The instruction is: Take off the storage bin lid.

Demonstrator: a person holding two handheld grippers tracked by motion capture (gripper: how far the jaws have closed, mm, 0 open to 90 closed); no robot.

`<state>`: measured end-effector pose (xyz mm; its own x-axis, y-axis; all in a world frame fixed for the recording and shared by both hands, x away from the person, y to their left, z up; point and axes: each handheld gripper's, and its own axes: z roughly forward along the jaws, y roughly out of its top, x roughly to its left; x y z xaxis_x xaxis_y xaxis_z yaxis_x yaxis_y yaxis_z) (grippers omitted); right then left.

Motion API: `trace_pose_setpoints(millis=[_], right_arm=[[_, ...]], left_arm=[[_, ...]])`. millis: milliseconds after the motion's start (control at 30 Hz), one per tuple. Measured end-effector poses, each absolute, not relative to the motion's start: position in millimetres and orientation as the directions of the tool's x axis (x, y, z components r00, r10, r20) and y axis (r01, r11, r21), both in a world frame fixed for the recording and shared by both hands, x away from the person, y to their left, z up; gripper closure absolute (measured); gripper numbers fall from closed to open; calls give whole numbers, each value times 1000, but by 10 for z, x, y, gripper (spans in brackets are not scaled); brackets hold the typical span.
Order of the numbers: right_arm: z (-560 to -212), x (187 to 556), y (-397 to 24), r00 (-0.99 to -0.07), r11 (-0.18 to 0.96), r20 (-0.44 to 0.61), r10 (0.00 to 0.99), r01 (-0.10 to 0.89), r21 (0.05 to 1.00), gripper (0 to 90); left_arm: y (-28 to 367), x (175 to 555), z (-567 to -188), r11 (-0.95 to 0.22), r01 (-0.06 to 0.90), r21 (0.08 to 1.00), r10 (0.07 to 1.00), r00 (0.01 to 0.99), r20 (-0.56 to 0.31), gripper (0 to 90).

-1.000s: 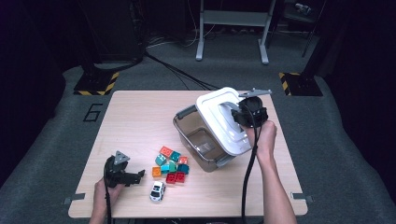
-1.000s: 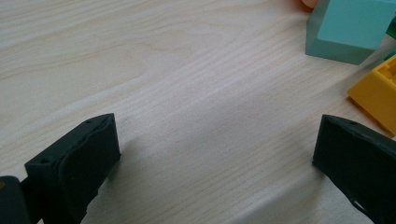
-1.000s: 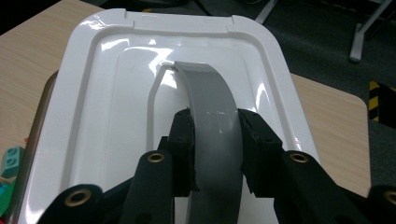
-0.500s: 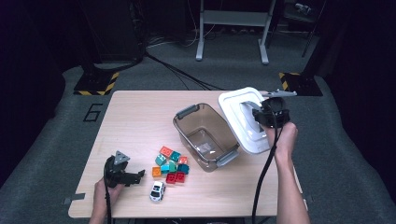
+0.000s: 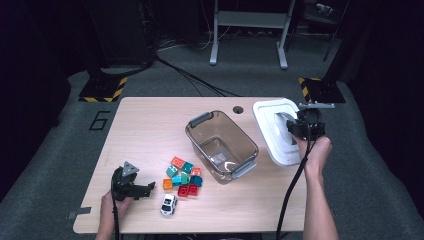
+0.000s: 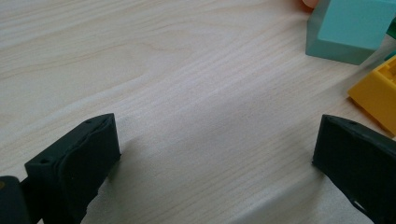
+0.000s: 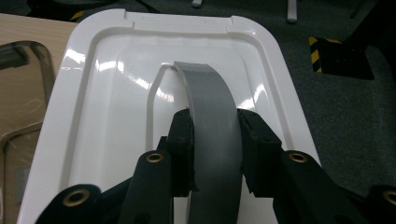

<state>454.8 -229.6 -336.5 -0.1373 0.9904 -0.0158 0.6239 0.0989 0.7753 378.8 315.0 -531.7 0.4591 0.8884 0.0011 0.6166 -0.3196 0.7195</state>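
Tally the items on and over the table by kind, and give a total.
Toy bricks: about 9, since the pile is tightly packed and the count is uncertain
Toy car: 1
Clear bin: 1
White lid: 1
Total: about 12

- A clear brown bin (image 5: 221, 146) is sitting open near the middle of the wooden table (image 5: 150, 130).
- Coloured toy blocks (image 5: 183, 176) are lying in a cluster just beside the bin's near left corner.
- A small white toy car (image 5: 169, 204) is standing a little nearer than the blocks, farther from the bin.
- A round hole (image 5: 238, 109) is showing in the tabletop just beyond the bin.
- A metal stand (image 5: 248, 30) is standing on the grey floor well beyond the bin.
- Two yellow-and-black striped bases (image 5: 103, 89) are sitting on the floor, far left and far right of the bin.
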Motion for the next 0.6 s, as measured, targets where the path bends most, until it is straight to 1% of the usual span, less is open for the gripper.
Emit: trace_pose_setpoints(millis=[300,600], right_arm=[[-3682,4637,-2429,-58,40,-2,998,672,740,676],[-4044,4718,-2451,-9,-3,14,1000,713,701,676]], left_arm=[[3151,3789,-5317,-320,616,720,888,460,0,2],[3149,3789,-5320,-318,614,722,889,458,2,2]])
